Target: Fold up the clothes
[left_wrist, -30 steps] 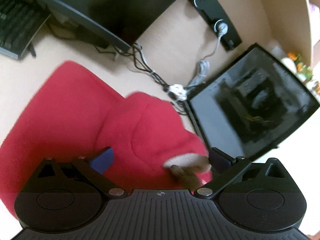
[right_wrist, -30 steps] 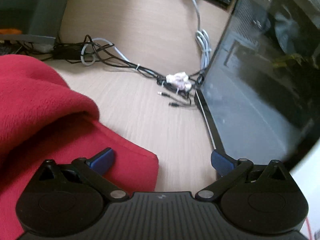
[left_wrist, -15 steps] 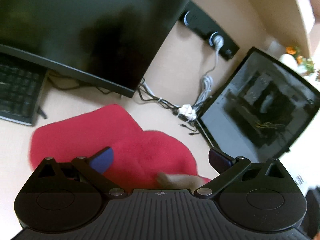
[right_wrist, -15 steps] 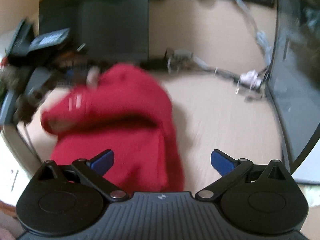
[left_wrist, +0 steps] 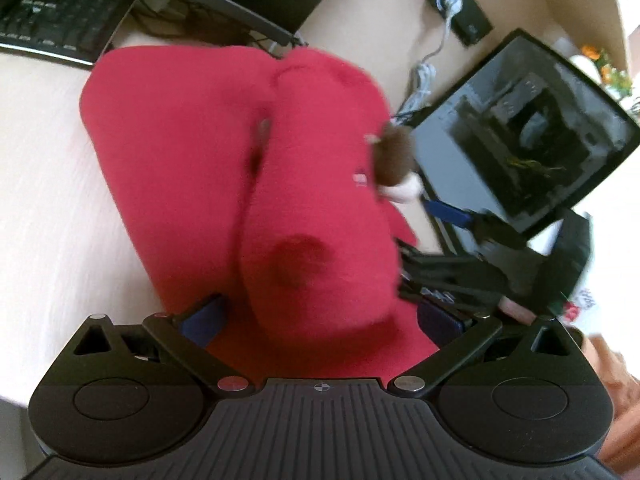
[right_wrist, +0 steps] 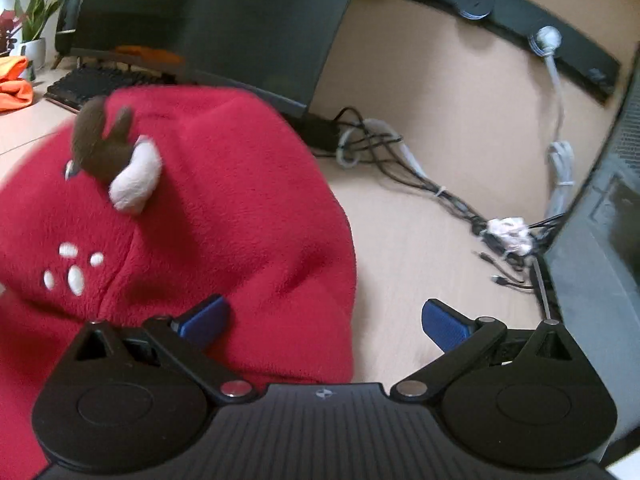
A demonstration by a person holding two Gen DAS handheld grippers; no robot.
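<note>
A red fleece garment (left_wrist: 224,168) lies bunched on the light wooden desk (left_wrist: 36,200), with a raised hood part carrying a brown and cream plush ear (left_wrist: 394,160). My left gripper (left_wrist: 320,316) is open, its blue pads on either side of the hood's near end. In the right wrist view the same garment (right_wrist: 208,216) shows the plush ear (right_wrist: 116,160) and white paw-print marks (right_wrist: 72,268). My right gripper (right_wrist: 324,320) is open; its left pad (right_wrist: 204,320) rests over the fleece and its right pad is over bare desk. The right gripper (left_wrist: 472,232) also shows beside the garment in the left wrist view.
A monitor (right_wrist: 216,20) and keyboard (left_wrist: 52,4) stand behind the garment. A tangle of cables (right_wrist: 400,160) runs to a white connector (right_wrist: 508,232). A dark glass-sided case (left_wrist: 520,128) stands at the right. An orange cloth (right_wrist: 12,84) and a plant lie far left.
The garment has been pushed together so the hood now stands up high between the two grippers. Both grippers have swung back low and close to the fleece, still open.
</note>
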